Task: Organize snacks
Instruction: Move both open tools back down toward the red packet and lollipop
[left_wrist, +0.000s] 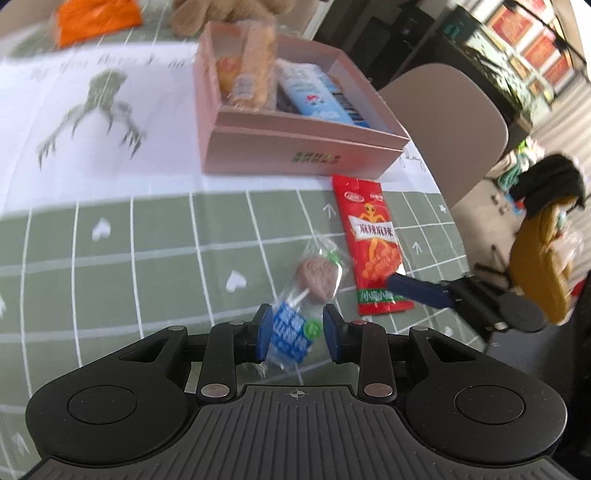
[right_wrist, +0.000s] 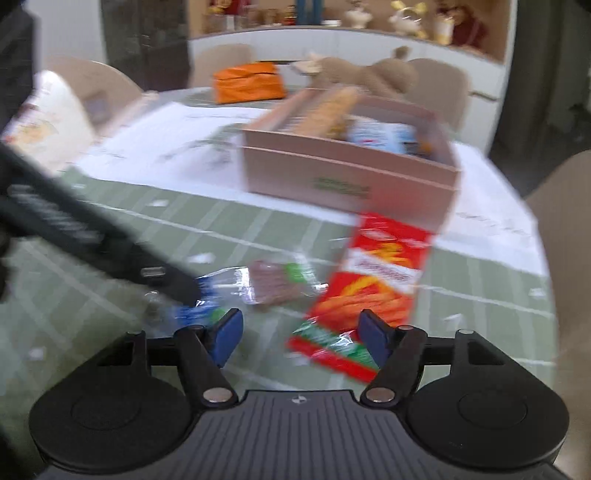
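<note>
A pink box (left_wrist: 295, 151) (right_wrist: 332, 173) holds several snack packs on the table. A red snack packet (left_wrist: 371, 240) (right_wrist: 373, 280) lies in front of it. A wrapped brown lollipop (left_wrist: 316, 278) (right_wrist: 275, 282) lies left of the packet. My left gripper (left_wrist: 297, 330) is open, its blue pads on either side of the lollipop wrapper's blue end (left_wrist: 290, 334), not pinching it. My right gripper (right_wrist: 301, 334) is open, just above the table, its right pad over the packet's lower end. The left gripper's body shows in the right wrist view (right_wrist: 74, 229), the right gripper's finger in the left wrist view (left_wrist: 417, 290).
An orange pouch (left_wrist: 96, 16) (right_wrist: 249, 86) and a brown plush toy (left_wrist: 225, 13) (right_wrist: 373, 75) lie behind the box. A white frog-print sheet (left_wrist: 92, 110) covers the green checked tablecloth (left_wrist: 147, 258). Beige chairs (left_wrist: 443, 122) (right_wrist: 561, 221) stand around the table.
</note>
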